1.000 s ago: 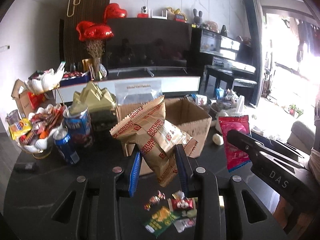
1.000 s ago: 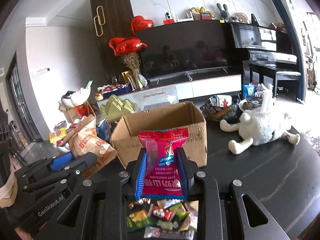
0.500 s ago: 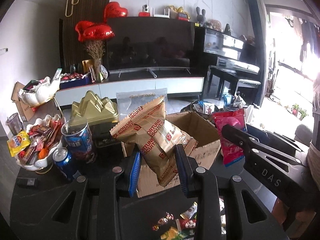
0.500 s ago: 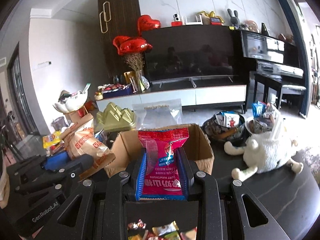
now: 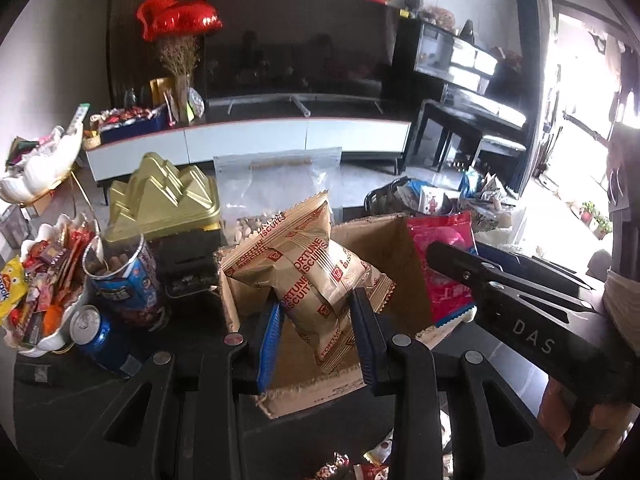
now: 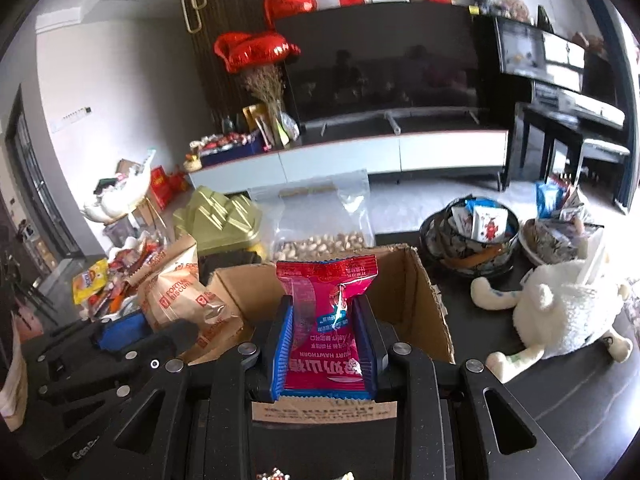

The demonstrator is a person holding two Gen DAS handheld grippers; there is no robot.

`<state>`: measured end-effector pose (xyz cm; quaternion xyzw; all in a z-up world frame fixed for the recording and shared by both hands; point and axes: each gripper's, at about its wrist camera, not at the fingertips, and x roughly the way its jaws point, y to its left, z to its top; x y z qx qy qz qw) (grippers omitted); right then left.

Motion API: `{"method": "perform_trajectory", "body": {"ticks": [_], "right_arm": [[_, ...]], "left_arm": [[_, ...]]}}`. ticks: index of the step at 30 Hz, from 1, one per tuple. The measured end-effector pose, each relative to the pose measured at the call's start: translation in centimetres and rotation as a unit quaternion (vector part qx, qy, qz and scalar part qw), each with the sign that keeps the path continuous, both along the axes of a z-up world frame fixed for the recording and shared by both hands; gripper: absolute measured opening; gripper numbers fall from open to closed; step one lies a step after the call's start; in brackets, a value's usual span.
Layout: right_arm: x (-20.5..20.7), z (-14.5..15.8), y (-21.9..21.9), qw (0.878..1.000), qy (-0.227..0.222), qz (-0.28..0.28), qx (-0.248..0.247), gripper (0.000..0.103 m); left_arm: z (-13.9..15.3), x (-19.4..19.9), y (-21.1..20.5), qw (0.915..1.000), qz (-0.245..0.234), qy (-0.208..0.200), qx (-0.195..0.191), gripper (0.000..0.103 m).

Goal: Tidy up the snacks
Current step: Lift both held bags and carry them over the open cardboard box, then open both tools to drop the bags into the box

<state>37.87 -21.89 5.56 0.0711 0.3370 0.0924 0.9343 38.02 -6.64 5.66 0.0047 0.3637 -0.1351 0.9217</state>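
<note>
My left gripper (image 5: pixel 316 320) is shut on a tan Fortune Biscuits bag (image 5: pixel 308 264) and holds it over the open cardboard box (image 5: pixel 384 236) on the dark table. My right gripper (image 6: pixel 325 320) is shut on a red hawthorn snack packet (image 6: pixel 326 292) and holds it over the same box (image 6: pixel 416 292). In the left wrist view the red packet (image 5: pixel 444 264) and right gripper (image 5: pixel 520 304) show at the right. In the right wrist view the biscuit bag (image 6: pixel 180 292) and left gripper (image 6: pixel 120 344) show at the left.
A bowl of sweets (image 5: pixel 40 280), a blue tin (image 5: pixel 124 280), a drink can (image 5: pixel 96 332) and a gold lid (image 5: pixel 168 200) stand left of the box. A clear bag of nuts (image 6: pixel 320 220) stands behind it. Dark bowls (image 6: pixel 468 236) and a plush toy (image 6: pixel 560 312) lie right.
Both grippers have moved forward and up with their packets, from in front of the box to over it. The loose sweets on the table have dropped nearly out of view.
</note>
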Motion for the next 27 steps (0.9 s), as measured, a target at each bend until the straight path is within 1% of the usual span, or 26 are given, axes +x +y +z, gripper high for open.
{"method": "perform_trajectory", "body": {"ticks": [4,5,6,7,8,12,17,19,23,27], "right_arm": [[1.7,-0.9,-0.2,1.000,0.016,-0.005,0.004,0.032],[2.0,-1.1,-0.2,1.000,0.020,-0.007,0.001,0.035],[2.2,-1.3,-0.2,1.000,0.024,-0.007,0.004,0.043],[2.3,-1.5,-0.4,1.000,0.025,-0.010,0.011,0.052],[2.3,-1.6,-0.6,1.000,0.023,-0.016,0.013,0.054],[0.8,-1.5,-0.9,1.000,0.006,-0.029,-0.002,0.054],[-2.7,-1.1,-0.7,0.999,-0.011,-0.026,-0.024,0.054],[-4.1,-0.9,-0.6,0.999,-0.012,-0.017,-0.026,0.058],[-6.8,-0.7,-0.5,1.000,-0.017,-0.006,-0.021,0.058],[-9.6,-0.2,-0.4,0.999,-0.030,0.000,-0.016,0.058]], "left_arm": [[-0.7,1.2,-0.6,0.9997,0.003,0.003,0.025,0.037],[-0.7,1.3,-0.6,0.9995,0.005,-0.002,0.030,0.041],[-0.8,1.3,-0.6,0.9994,0.008,-0.005,0.034,0.045],[-0.8,1.3,-0.6,0.9992,0.013,-0.008,0.037,0.057],[-0.8,1.1,-0.5,0.9992,0.015,-0.010,0.037,0.061],[-0.6,-0.6,0.2,0.9984,0.027,-0.027,0.042,0.061],[0.3,-3.6,0.9,0.9978,0.036,-0.045,0.033,0.069],[0.8,-5.1,1.2,0.9978,0.034,-0.053,0.022,0.070],[1.5,-7.9,1.2,0.9963,0.035,-0.074,0.025,0.074],[1.9,-10.5,1.5,0.9968,0.022,-0.075,0.010,0.075]]}}
